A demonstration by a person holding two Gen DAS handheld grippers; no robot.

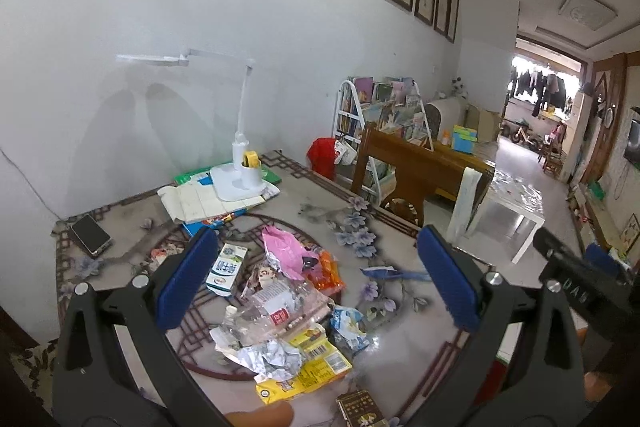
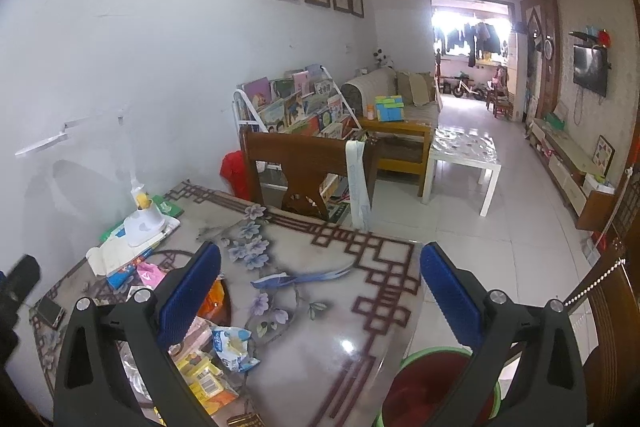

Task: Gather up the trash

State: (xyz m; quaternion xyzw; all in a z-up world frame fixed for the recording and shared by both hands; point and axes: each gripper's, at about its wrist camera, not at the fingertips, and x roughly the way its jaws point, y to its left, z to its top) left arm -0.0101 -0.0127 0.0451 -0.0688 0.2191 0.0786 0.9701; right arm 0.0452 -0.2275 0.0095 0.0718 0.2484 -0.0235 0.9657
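Yellow carton (image 1: 310,367) amid crumpled wrappers (image 1: 272,355), lamp (image 1: 240,171) behind.

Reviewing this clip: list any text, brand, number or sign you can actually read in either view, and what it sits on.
None can be read with confidence.
Milk carton: large green characters, too blurred to quote.
Crushed bottle: red and white label, print too small.
Yellow box: barcode and print, illegible.
Blue wrapper: markings blurred.
Book rack: a white sign with dark characters, unreadable.
Right claw body: raised lettering, unclear.
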